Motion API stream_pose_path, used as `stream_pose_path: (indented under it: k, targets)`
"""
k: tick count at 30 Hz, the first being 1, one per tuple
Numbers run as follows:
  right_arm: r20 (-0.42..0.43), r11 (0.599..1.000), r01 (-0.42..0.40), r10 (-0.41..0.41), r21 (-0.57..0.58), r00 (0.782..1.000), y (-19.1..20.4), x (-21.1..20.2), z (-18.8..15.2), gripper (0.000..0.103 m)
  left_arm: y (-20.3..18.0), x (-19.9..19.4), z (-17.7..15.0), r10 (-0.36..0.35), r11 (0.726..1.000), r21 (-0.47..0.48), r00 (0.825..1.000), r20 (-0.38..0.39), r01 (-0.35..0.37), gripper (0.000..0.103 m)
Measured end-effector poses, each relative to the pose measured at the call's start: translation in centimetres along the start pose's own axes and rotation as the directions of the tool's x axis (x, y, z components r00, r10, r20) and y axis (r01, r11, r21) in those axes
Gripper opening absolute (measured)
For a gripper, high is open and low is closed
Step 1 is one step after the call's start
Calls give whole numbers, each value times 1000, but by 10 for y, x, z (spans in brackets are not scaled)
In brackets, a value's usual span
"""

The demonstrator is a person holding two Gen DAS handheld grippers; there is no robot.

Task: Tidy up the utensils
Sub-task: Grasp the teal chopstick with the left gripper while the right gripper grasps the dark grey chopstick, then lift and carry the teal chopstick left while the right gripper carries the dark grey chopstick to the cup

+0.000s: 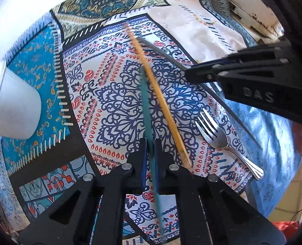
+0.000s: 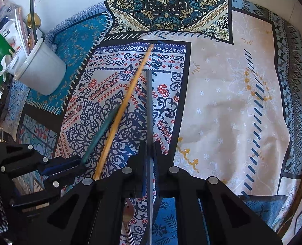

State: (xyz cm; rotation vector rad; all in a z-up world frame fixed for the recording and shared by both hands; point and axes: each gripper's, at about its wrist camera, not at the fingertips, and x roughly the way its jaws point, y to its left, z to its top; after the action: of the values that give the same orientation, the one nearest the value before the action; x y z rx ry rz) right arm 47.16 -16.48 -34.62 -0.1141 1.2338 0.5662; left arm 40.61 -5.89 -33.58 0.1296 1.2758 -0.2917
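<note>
While the left gripper (image 1: 150,143) clamps a teal chopstick (image 1: 145,106), the right gripper (image 2: 150,145) pinches a grey chopstick (image 2: 149,102) beside a wooden chopstick (image 2: 126,102) mid-tablecloth (image 2: 222,102).

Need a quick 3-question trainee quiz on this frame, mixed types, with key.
1. True or false: the left claw is shut on the teal stick.
2. What does the right claw grip? A fork, B grey stick, C cup.
3. Fill in: the orange stick lies loose on the ____.

Key: 1 true. 2 B, the grey stick; the fork lies on the cloth, the cup stands apart. 3 cloth.
</note>
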Motion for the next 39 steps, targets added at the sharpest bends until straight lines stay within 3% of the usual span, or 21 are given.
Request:
stream_pose_path:
  k: [8,17,24,32,36,39]
  targets:
    - [35,1000,4,-4,19,999,0,-20,-6,6,31,-13,-12,-23,993,-114,1000,5,23,3]
    - [128,998,-26,18,56,992,4,-52,-8,6,51,-65,-31,5,979,-201,992,129,21,3]
    - [233,998,-54,43,42,972,26,-82,5,6,57,-106,-28,50,967,-256,968,246,15,3]
    - [357,995,-92,95,-25,929,65,-118,32,6,82,-156,-26,143,947,-322,916,374,-17,3]
    - [413,993,-106,121,-60,902,87,-130,47,6,102,-183,-26,193,927,-376,877,439,-16,3]
    - [442,989,-119,147,-91,885,104,-135,61,6,115,-201,-24,251,913,-406,839,482,-40,3]
